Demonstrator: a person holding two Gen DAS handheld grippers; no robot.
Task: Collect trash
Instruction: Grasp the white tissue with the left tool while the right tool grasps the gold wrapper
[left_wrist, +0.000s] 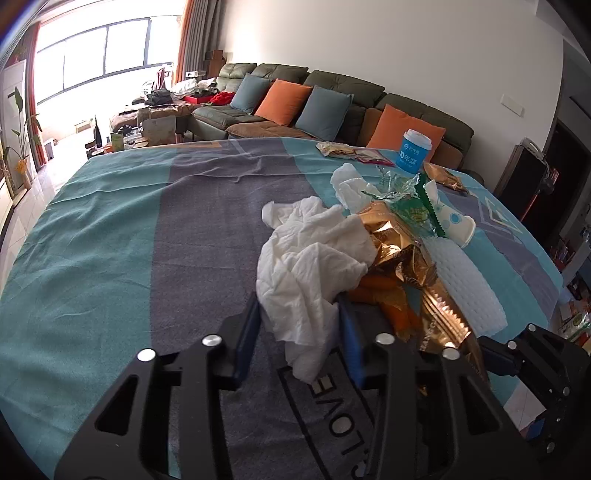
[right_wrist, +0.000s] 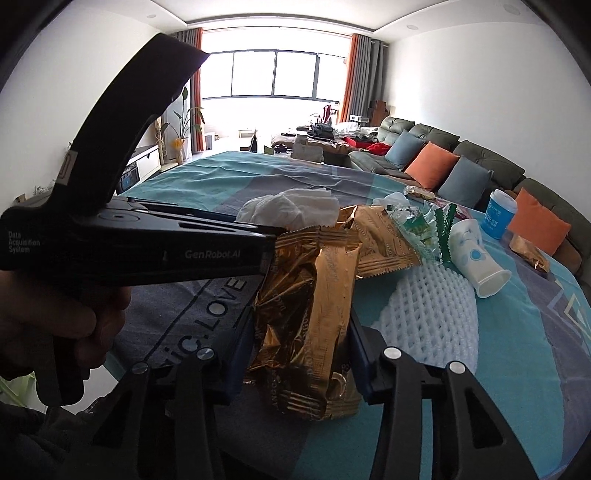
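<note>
My left gripper (left_wrist: 299, 314) is shut on a crumpled white tissue (left_wrist: 306, 262) and holds it just above the striped tablecloth (left_wrist: 147, 229). My right gripper (right_wrist: 301, 332) is shut on a crinkled gold snack wrapper (right_wrist: 306, 314). That wrapper also shows in the left wrist view (left_wrist: 406, 258), right of the tissue. The tissue shows in the right wrist view (right_wrist: 291, 208), behind the left gripper's body (right_wrist: 147, 247). More trash lies behind: a second gold wrapper (right_wrist: 384, 240), a green wrapper (right_wrist: 424, 229), a tipped paper cup (right_wrist: 480, 258) and white foam netting (right_wrist: 424, 310).
A blue cup with a white lid (left_wrist: 413, 151) stands at the table's far side, with snack packets (left_wrist: 340, 149) beside it. A sofa with orange and blue cushions (left_wrist: 295, 103) lies beyond the table. The table's edge (right_wrist: 369, 443) runs close under my right gripper.
</note>
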